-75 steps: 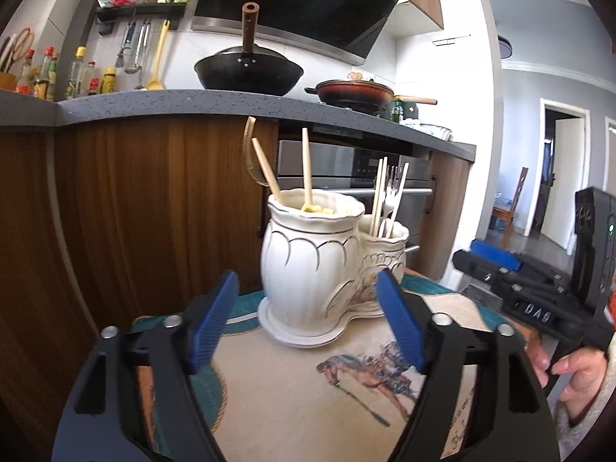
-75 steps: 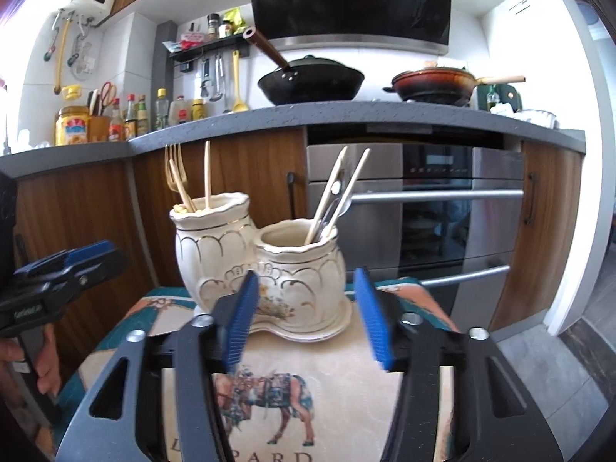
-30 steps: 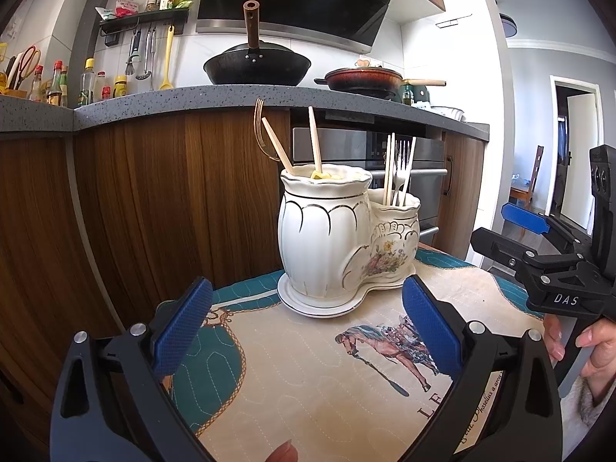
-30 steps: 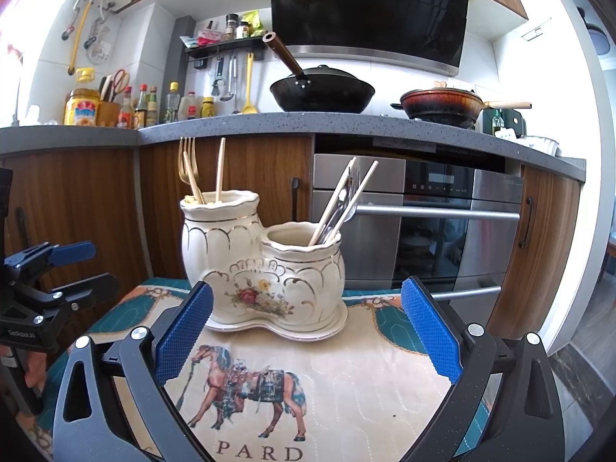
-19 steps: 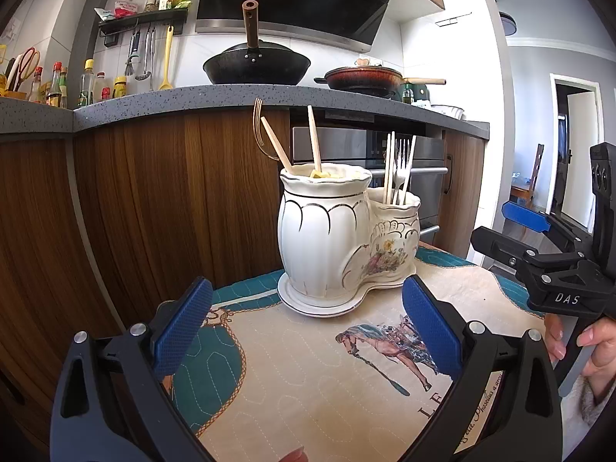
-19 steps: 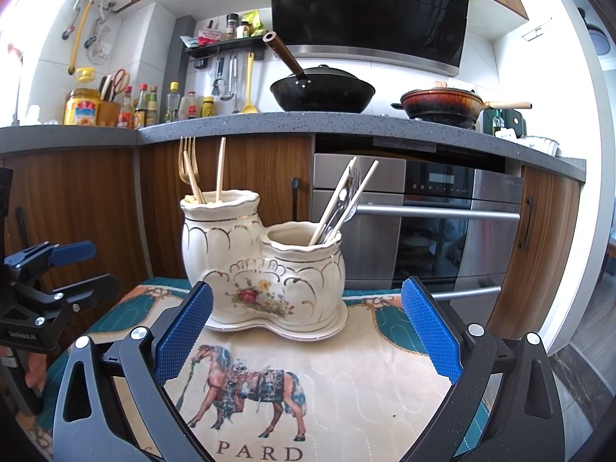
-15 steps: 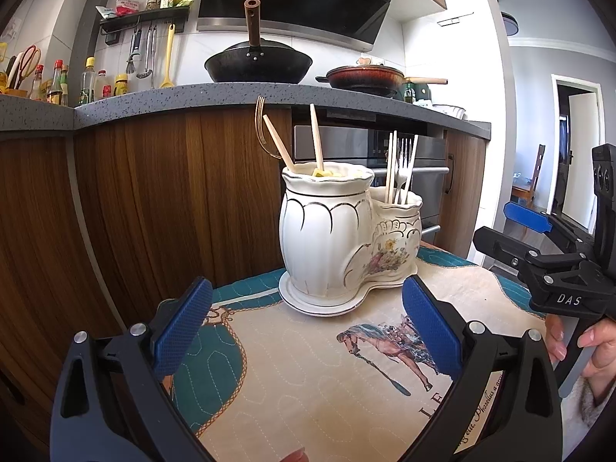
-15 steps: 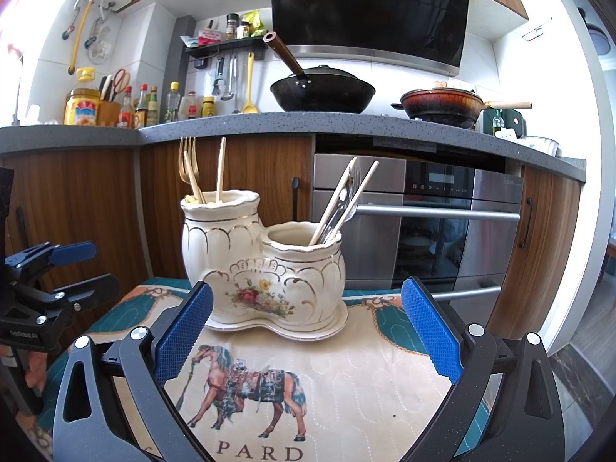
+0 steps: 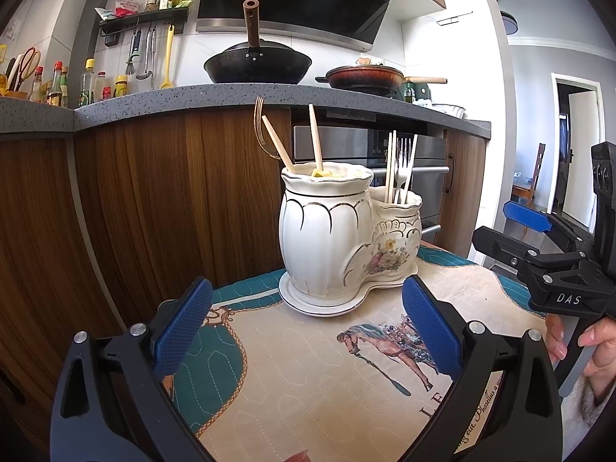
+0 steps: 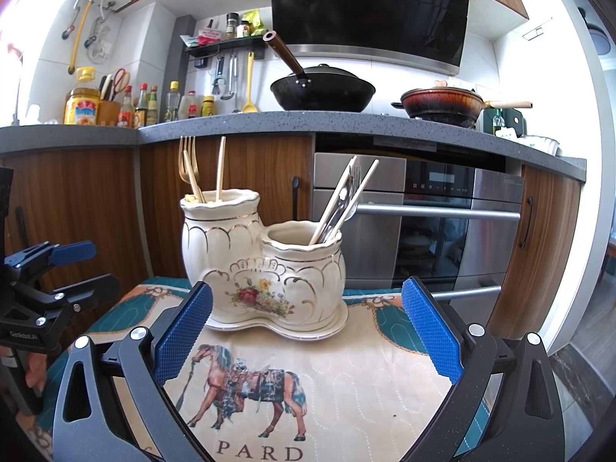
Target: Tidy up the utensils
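You see a glossy glazed ceramic holder [image 10: 265, 269] with gilt lines standing on a quilted, matt cloth mat [image 10: 346, 377]. Its cutlery looks like pale wood [image 10: 220, 169] and, perhaps, shiny metal [image 10: 342, 208]. Your gripper pads [image 10: 183, 333] are textured blue rubber or plastic.

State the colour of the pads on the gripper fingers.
Blue, with a fine mesh texture, on the fingers; clearest in the right wrist view.

A double holder [image 10: 265, 269] stands on the mat [image 10: 346, 377] ahead of the right tool [image 10: 306, 333], between its spread jaws. Forks [image 10: 187, 161] stand in its left pot, chopsticks [image 10: 346, 196] in its right. The left tool [image 10: 57, 269] sits far left.
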`<move>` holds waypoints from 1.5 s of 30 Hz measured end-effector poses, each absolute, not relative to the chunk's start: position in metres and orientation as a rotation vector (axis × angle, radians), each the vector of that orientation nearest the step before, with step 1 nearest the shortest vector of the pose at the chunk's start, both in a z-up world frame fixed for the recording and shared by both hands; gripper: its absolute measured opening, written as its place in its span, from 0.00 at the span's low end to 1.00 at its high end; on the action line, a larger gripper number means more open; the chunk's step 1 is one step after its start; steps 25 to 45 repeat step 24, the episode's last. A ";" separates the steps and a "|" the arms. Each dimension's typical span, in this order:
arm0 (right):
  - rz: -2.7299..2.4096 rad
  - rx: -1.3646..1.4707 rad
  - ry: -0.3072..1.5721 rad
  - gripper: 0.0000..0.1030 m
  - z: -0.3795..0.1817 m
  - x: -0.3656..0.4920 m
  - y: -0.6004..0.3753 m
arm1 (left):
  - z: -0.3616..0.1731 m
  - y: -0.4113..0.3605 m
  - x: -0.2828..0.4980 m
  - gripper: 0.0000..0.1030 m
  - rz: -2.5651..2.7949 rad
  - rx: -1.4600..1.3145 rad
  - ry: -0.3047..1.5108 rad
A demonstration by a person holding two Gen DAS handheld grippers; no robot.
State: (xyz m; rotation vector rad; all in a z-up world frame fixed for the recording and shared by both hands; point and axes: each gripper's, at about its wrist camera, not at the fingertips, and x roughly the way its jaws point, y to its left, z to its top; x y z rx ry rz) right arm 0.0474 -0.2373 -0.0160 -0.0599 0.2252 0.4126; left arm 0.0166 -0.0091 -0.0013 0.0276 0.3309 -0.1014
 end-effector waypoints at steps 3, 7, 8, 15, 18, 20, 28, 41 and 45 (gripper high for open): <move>0.413 -0.060 0.226 0.95 -0.016 0.047 -0.237 | -0.001 -0.009 0.017 0.95 -0.101 0.028 0.331; 0.413 -0.060 0.226 0.95 -0.016 0.047 -0.237 | -0.001 -0.009 0.017 0.95 -0.102 0.028 0.332; 0.413 -0.060 0.226 0.95 -0.016 0.047 -0.237 | -0.001 -0.010 0.017 0.95 -0.102 0.028 0.332; 0.413 -0.060 0.226 0.95 -0.016 0.048 -0.237 | -0.001 -0.010 0.017 0.95 -0.105 0.029 0.337; 0.413 -0.060 0.226 0.95 -0.016 0.048 -0.237 | -0.001 -0.009 0.017 0.95 -0.104 0.028 0.337; 0.413 -0.060 0.227 0.95 -0.016 0.048 -0.237 | -0.001 -0.010 0.018 0.95 -0.103 0.028 0.338; 0.405 -0.059 0.227 0.95 -0.016 0.048 -0.238 | -0.002 -0.009 0.019 0.95 -0.104 0.029 0.341; 0.405 -0.059 0.227 0.95 -0.016 0.048 -0.238 | -0.002 -0.009 0.019 0.95 -0.104 0.029 0.341; 0.405 -0.059 0.227 0.95 -0.016 0.048 -0.238 | -0.002 -0.009 0.019 0.95 -0.104 0.029 0.341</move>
